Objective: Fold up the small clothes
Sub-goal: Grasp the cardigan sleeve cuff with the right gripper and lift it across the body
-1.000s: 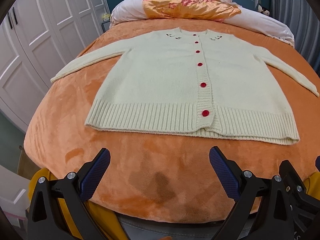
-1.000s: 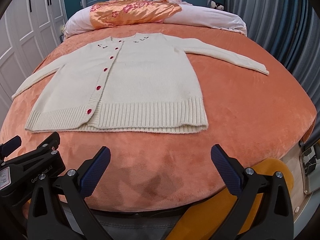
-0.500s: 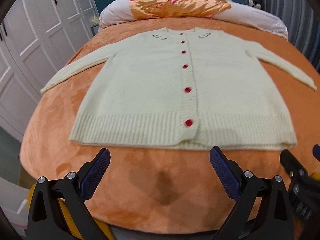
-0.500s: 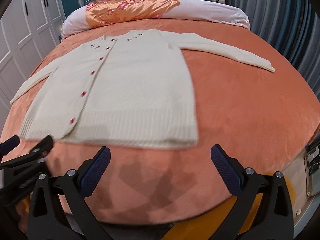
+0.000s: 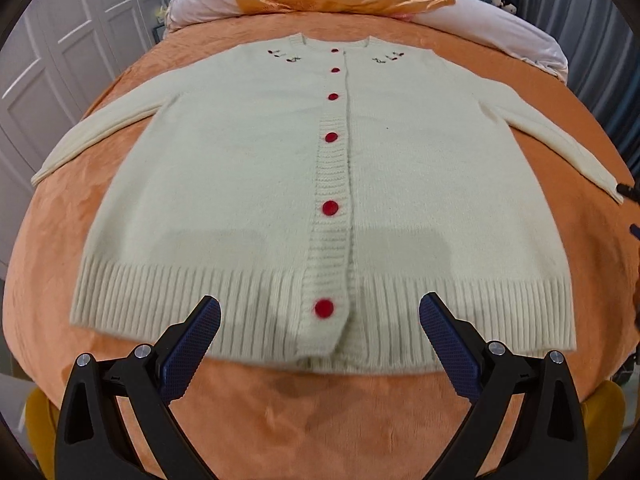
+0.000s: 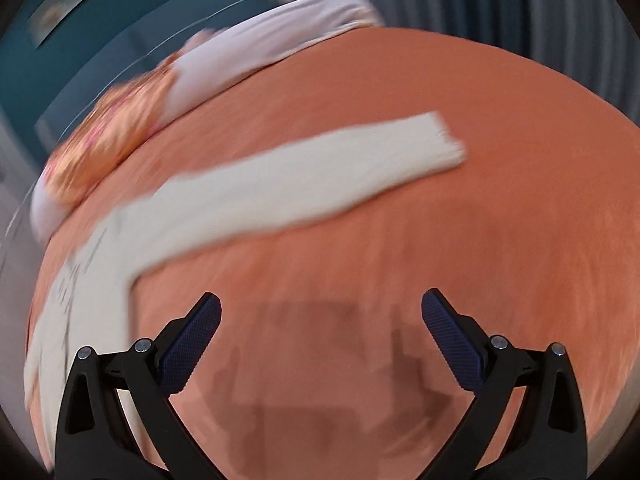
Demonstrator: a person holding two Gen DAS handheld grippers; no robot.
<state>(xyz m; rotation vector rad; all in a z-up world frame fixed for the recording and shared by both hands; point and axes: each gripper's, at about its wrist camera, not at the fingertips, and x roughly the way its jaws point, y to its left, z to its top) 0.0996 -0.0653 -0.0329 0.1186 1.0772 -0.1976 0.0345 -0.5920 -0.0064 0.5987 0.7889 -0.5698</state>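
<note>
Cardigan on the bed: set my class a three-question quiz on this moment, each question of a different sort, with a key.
1. True or false: the cardigan lies flat and buttoned on the orange blanket.
2. How many red buttons show down its front? A) four B) six C) eight
3. Fill in: the right gripper faces the cardigan's ____, with bare blanket between its fingertips.

Key: 1 true. 2 B. 3 sleeve. Both the right and the left gripper are open and hold nothing.
</note>
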